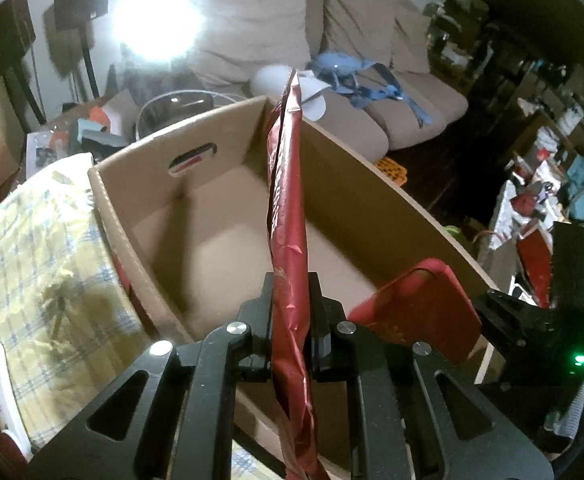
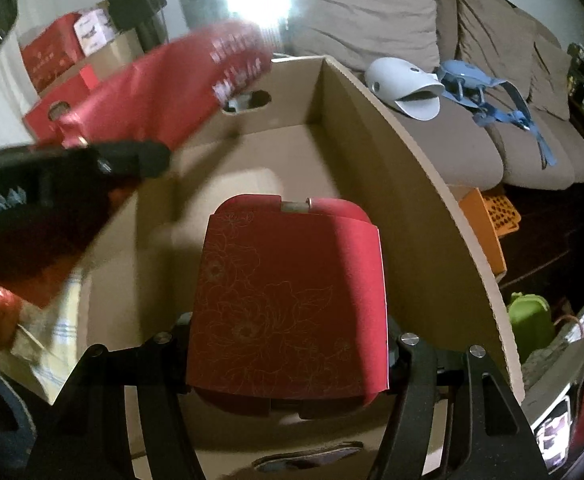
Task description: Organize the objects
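Seen left to right: yellow plaid cloth point(image 1: 40, 264) bunched against the open cardboard box point(image 1: 140, 248), beige sofa point(image 1: 376, 80) behind with a white cap point(image 2: 404, 84) and blue straps point(image 2: 488, 96). Left hand-held gripper point(image 1: 291, 300), angled down over the box, clenched on a red foil packet point(image 1: 288, 184) standing edge-on. Right hand-held gripper point(image 2: 288, 336), tilted down inside the box, grasping a red flower-printed box point(image 2: 288, 300) across its width.

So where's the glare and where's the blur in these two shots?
Left wrist view: a lamp blows out the upper left, the cardboard box slightly soft. Right wrist view: glare top centre, and the red foil bag in the left tool is motion-smeared.
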Demonstrator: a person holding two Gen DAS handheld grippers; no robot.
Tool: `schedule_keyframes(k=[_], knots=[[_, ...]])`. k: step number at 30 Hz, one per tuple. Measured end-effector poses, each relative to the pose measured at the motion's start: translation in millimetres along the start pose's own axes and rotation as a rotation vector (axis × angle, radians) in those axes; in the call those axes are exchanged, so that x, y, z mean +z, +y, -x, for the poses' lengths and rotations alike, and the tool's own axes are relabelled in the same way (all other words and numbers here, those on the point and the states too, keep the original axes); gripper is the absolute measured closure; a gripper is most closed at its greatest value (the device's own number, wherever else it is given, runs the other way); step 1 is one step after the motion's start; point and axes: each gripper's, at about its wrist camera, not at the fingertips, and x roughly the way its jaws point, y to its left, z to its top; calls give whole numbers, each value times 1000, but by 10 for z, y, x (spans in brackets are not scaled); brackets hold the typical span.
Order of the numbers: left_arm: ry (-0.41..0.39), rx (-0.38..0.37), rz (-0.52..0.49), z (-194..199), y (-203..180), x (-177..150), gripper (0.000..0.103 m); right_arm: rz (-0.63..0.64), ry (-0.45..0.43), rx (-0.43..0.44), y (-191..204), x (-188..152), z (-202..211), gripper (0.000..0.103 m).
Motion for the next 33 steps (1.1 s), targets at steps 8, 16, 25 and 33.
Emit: schedule_keyframes(k=[8,16,25,33], knots=[[23,-9,-33,-50,-29,-15,91,17,50,-113,-16,-50,-122,38],[-15,14,-16,17,4,-1,91,48,80,-164,-36,-72,-219,38],[8,34,-24,-78,6,-10,91,64,108,-144,-10,-90,-297,38],[55,-3,23,-123,46,-84,91,42,119,-139,-51,-103,-296,38]])
